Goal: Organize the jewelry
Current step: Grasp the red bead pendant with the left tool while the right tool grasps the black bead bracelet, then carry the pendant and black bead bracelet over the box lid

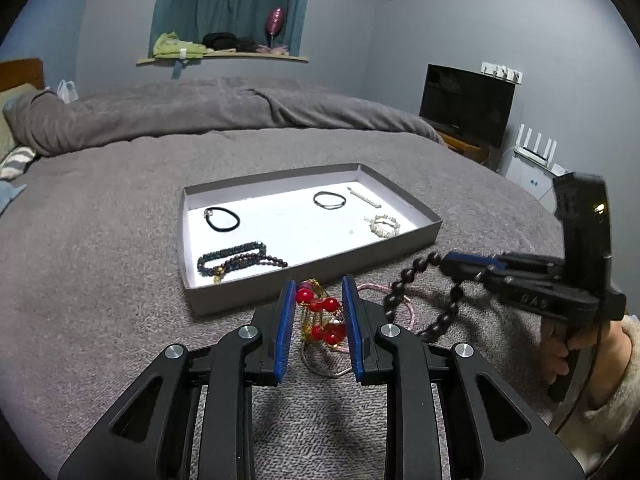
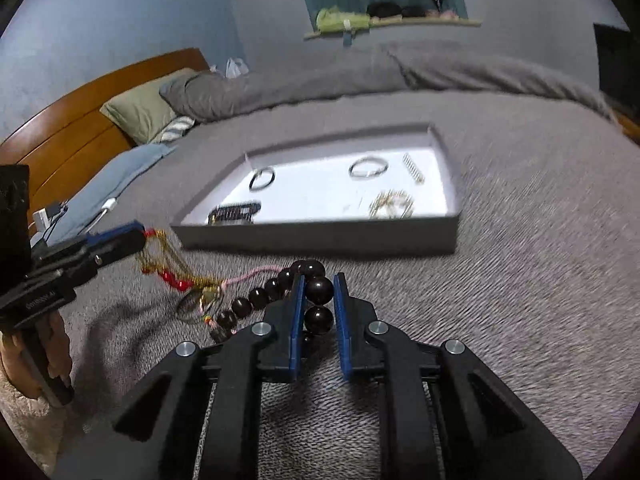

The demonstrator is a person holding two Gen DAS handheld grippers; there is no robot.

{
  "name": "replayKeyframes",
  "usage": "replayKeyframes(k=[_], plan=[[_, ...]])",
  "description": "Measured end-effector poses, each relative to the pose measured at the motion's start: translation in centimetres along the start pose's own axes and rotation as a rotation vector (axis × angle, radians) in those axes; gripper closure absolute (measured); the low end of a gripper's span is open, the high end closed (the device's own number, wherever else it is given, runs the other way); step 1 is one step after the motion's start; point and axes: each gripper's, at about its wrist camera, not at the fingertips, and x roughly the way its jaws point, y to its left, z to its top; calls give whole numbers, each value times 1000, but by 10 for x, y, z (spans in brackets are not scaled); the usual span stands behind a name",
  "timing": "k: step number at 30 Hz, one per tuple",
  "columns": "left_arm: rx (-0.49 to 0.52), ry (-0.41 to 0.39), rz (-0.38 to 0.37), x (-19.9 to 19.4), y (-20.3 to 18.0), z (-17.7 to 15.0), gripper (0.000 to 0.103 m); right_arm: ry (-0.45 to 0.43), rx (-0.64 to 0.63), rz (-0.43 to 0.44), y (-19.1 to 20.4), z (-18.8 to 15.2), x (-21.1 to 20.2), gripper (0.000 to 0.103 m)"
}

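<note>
On grey bedspread (image 1: 100, 240), tray (image 1: 192, 296), two beaded bracelets gripped

Left gripper (image 1: 318, 308) reaches up from the bottom centre of its own view, blue pads (image 1: 286, 320) narrowly apart and pressing on a piece with red beads; in the right wrist view it enters from the left edge, tips toward centre, a hand (image 2: 36, 364) wrapped round its handle at lower left. Right gripper (image 2: 318, 300) rises from bottom centre of its view, jaws nearly closed, clamped on a string of dark beads. In the left wrist view it comes in from the right edge, held by a hand (image 1: 580, 356) with a pale fuzzy sleeve (image 1: 616, 400).
</note>
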Motion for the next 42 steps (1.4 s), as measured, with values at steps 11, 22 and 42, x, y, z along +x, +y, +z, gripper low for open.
replayKeyframes(k=[11, 22, 42], plan=[[0, -27, 5, -9, 2, 8, 78, -104, 2, -15, -2, 26, -31, 89], [-19, -79, 76, -15, 27, 57, 78, -194, -6, -68, -10, 75, -40, 89], [-66, -30, 71, 80, 60, 106, 78, -112, 38, 7, -12, 102, 63, 89]])
